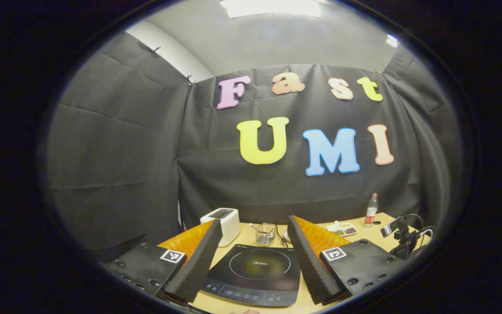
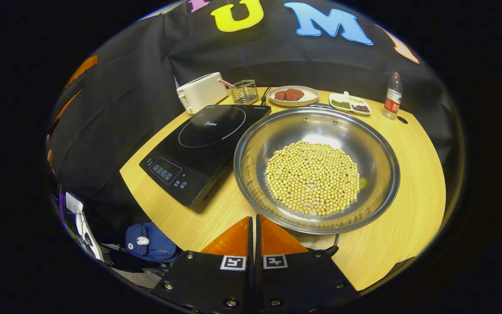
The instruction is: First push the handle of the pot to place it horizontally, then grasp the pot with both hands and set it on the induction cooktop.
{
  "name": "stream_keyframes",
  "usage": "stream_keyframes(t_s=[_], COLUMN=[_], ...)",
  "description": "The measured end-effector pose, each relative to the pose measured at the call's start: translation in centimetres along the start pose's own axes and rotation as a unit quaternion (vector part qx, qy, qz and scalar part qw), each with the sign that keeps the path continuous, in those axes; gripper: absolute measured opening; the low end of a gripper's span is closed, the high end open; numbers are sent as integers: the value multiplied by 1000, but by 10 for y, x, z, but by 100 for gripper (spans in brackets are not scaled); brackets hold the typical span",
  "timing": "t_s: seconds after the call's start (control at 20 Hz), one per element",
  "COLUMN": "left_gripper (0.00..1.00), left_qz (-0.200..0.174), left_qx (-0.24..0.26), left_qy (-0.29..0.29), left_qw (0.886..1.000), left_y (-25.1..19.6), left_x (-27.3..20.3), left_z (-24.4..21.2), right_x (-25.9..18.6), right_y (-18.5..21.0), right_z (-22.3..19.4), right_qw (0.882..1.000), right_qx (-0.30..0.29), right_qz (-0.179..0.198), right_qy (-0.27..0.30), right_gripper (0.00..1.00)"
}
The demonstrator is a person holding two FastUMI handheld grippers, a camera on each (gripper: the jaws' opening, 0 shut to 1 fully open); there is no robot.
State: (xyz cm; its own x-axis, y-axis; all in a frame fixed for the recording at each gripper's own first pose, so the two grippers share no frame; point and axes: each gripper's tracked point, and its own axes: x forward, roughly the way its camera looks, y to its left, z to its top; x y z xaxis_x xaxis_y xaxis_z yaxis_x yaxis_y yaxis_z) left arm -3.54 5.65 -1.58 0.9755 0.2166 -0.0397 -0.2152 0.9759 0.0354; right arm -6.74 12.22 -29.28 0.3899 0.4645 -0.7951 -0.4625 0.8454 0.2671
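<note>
The left hand-held gripper is hanging level above the bench, its fingers standing wide apart, with one cooktop just ahead between them. The right hand-held gripper is tilting down with fingers closed together, holding nothing. One pot of beans is sitting just ahead of it, beside the cooktop, touching its edge.

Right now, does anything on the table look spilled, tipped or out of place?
Nothing stands out. The soybeans lie heaped inside the steel pot, none on the wooden table. The pot sits level beside the induction cooktop, not yet on it. The toaster and water bottle stand upright.
</note>
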Motion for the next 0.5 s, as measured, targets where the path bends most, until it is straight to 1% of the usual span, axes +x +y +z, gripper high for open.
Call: stream_keyframes(t_s=[0.05,0.15,0.3,0.35,0.45,0.5], left_gripper=[100,100,100,98,98,100], left_qz=[-3,-8,-16,-18,-23,-25], left_qx=[0,3,3,2,1,1], left_qy=[0,-1,-1,0,3,3], left_qw=[1000,1000,1000,1000,1000,1000], left_y=[-4,-11,-20,-23,-30,-32], left_x=[1,3,5,6,8,9], left_z=[0,0,1,-2,-4,-3], right_x=[0,-2,-6,-9,-13,-14], right_y=[-2,-13,-29,-34,-45,-52], right_z=[-7,-21,-33,-33,-35,-35], right_qw=[1000,999,998,998,997,997], right_qx=[7,17,41,49,56,57], right_qz=[0,-10,-23,-26,-36,-42], right_qy=[12,32,39,39,38,37], right_gripper=[0,0,0,0,0,1])
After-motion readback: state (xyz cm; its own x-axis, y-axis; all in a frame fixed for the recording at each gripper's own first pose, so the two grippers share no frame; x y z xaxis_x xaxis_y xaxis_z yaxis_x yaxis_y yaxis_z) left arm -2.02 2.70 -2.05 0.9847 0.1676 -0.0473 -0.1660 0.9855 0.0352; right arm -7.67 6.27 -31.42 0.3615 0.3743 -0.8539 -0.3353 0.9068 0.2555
